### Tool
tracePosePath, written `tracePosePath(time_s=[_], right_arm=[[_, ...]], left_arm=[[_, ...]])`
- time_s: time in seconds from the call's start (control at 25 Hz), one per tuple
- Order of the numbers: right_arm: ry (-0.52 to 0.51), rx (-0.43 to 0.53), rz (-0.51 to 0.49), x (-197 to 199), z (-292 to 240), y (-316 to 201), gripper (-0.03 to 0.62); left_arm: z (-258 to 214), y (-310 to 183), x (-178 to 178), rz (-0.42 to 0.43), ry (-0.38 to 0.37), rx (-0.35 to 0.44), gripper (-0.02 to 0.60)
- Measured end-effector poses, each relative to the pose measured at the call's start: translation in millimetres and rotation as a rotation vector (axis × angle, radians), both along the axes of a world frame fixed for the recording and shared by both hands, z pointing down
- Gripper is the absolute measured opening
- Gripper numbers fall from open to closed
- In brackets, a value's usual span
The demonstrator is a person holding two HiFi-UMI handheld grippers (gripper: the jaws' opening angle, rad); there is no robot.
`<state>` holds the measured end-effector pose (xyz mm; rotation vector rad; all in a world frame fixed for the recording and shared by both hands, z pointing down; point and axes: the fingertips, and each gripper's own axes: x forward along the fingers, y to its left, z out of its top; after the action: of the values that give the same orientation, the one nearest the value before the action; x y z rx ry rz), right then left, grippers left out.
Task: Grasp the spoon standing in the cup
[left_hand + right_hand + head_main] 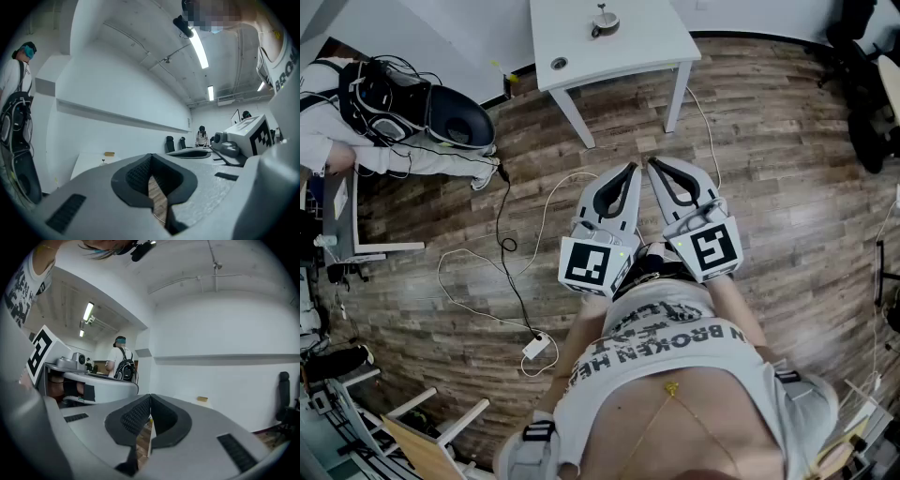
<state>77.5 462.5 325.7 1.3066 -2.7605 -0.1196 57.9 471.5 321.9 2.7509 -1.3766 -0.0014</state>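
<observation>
Two tools pressed together, empty, left tool, right tool, shirt print reading "BROKEN"

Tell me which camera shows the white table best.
The head view: the white table is seen from above, with its top and two legs clear. The left gripper view catches its top nearly edge-on, far off. The right gripper view shows only a sliver of it.
</observation>
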Motion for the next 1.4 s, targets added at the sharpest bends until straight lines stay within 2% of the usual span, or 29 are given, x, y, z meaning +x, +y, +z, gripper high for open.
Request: tracePosePath(time_s=[0.28,0.56,1.04,1.4], right_arm=[[0.006,0.000,-0.007,1.8,7.2,-3.6,0.008],[-0.007,-0.018,-0.016,-7.6,11.1,-25.5,0.008],[-0.015,-0.019,0.108,-27.5,9.9,-132.0,0.008],[0.009,-0.019,0.140,-62.7,7.5,-206.9,0.008]], left_arm=[[3.6,0.8,1.9,-0.013,0.012,-0.004,-0.003],[10.0,-24.0,-7.7,-0.016,0.009,-0.006,-0.003],[8.4,-137.1,-25.2,0.106,0.032,-0.010,-0.003],[9.0,-207.5,-54.7,0.152,0.032,-0.029,-0.003]])
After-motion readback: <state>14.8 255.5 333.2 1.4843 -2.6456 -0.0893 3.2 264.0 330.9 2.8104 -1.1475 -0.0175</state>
